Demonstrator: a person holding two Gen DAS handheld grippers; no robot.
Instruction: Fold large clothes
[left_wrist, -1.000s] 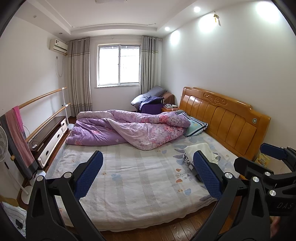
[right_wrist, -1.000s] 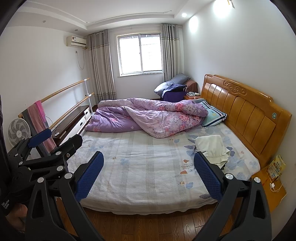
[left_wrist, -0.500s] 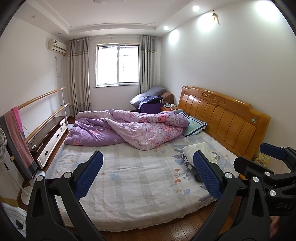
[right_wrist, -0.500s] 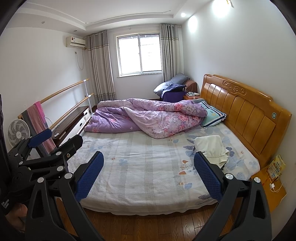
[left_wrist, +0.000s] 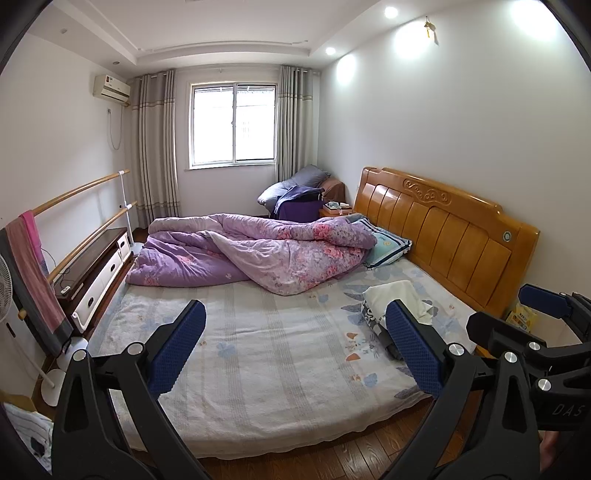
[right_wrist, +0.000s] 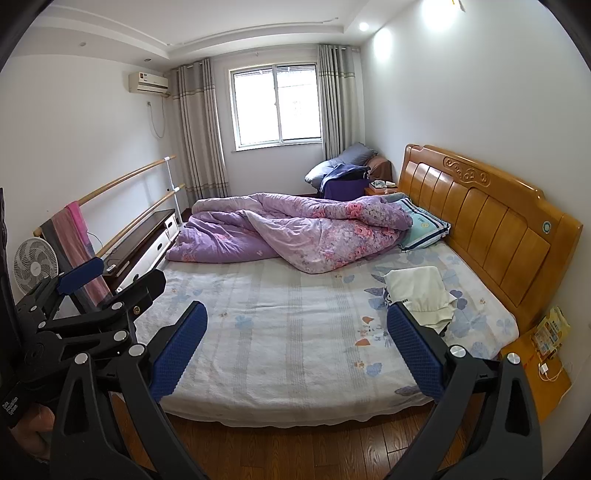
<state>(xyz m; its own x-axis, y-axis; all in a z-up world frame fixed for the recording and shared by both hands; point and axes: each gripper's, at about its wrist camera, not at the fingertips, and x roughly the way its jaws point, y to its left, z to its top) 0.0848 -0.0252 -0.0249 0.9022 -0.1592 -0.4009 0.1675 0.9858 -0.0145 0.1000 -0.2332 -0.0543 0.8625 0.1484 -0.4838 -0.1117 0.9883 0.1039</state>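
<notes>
We see a bed (right_wrist: 295, 332) with a wooden headboard, its pale striped and flowered sheet standing over a wood floor (right_wrist: 314, 450). On the sheet lie a crumpled purple floral quilt (right_wrist: 295, 232) across the far half, a blue-edged pillow (right_wrist: 424, 227) touching the quilt by the headboard, and a folded cream garment (right_wrist: 417, 291) (something dark patterned shows under its near edge).

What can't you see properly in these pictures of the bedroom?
- White clothes: in the left wrist view a blue finger of the left tongs covers their near edge.
- Dark garment under them: only an edge shows in the right wrist view.
- Person: only a bit of hand shows, at the frame edge.
- Yellow packet: print too small to read.
</notes>
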